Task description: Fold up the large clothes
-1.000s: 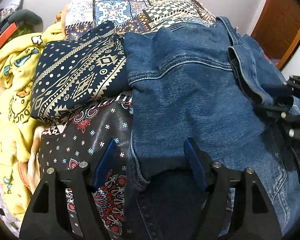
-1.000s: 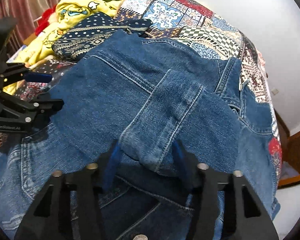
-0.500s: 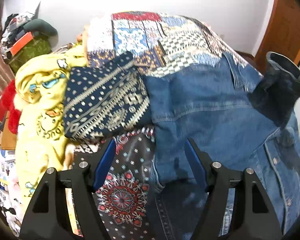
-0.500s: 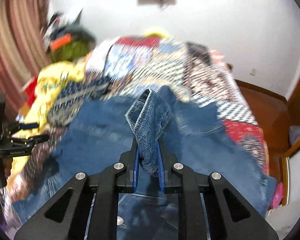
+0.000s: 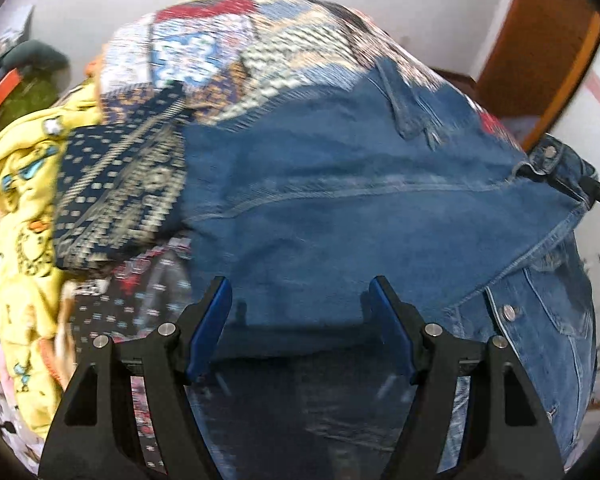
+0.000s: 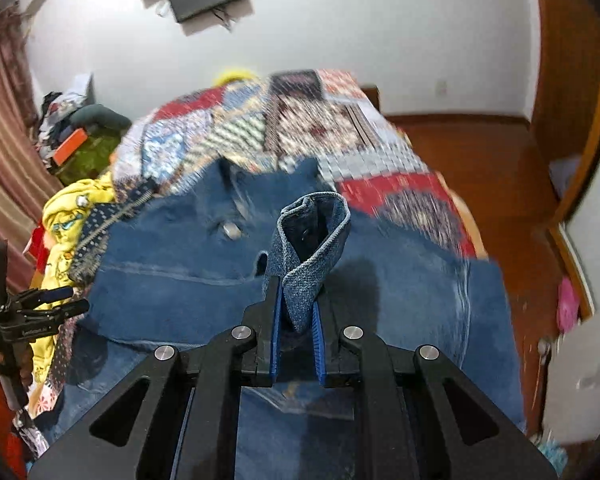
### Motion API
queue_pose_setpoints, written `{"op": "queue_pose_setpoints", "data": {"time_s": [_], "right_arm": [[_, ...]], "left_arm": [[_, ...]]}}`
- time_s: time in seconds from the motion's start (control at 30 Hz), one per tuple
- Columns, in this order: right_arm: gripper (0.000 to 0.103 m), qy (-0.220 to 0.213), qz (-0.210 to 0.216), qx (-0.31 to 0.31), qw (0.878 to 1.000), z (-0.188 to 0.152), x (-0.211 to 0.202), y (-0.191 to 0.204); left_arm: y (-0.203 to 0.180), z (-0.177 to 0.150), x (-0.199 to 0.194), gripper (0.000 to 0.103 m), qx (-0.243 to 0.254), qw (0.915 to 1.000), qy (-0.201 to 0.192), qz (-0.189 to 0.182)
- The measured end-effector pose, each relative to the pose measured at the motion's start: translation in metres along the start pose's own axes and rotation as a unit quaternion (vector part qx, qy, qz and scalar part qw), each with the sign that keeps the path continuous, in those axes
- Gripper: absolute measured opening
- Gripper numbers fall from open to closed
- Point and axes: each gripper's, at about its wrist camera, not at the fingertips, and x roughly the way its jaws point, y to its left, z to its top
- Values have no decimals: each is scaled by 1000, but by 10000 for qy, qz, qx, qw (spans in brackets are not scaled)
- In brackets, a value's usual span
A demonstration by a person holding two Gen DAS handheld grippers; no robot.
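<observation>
A blue denim jacket [image 5: 340, 208] lies spread over the patterned bed. My left gripper [image 5: 300, 312] is open and empty just above the jacket's near edge. My right gripper [image 6: 296, 316] is shut on a sleeve cuff of the denim jacket [image 6: 312, 232] and holds it lifted above the rest of the jacket [image 6: 180, 280]. In the left wrist view the right gripper's tip [image 5: 596, 192] shows at the far right, with the cuff [image 5: 548, 156] pulled up and outward. The left gripper [image 6: 36, 308] shows at the left edge of the right wrist view.
A patchwork bedspread [image 6: 300, 128] covers the bed. A folded navy patterned cloth [image 5: 120, 192] and a yellow printed garment [image 5: 20, 200] lie left of the jacket. A wooden floor [image 6: 480, 168] and door frame [image 6: 572, 80] are on the right.
My right gripper closed on the jacket cuff, lifted it and has drawn it out to the right. My left gripper stayed open and rose slightly above the jacket.
</observation>
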Motion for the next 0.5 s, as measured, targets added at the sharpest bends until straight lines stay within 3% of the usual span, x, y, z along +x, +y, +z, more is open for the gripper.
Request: {"op": "queue_pose_setpoints", "data": {"time_s": [0.23, 0.4, 0.5], "right_arm": [[11, 361, -77, 369, 9986, -31, 9, -29], [13, 502, -166, 313, 9981, -44, 12, -34], [21, 497, -334, 371, 9975, -47, 8, -41]], "left_arm": [[-28, -7, 13, 70, 409, 9991, 128, 8], [-30, -14, 22, 70, 417, 9989, 230, 42], [-30, -18, 20, 70, 427, 9989, 175, 35]]}}
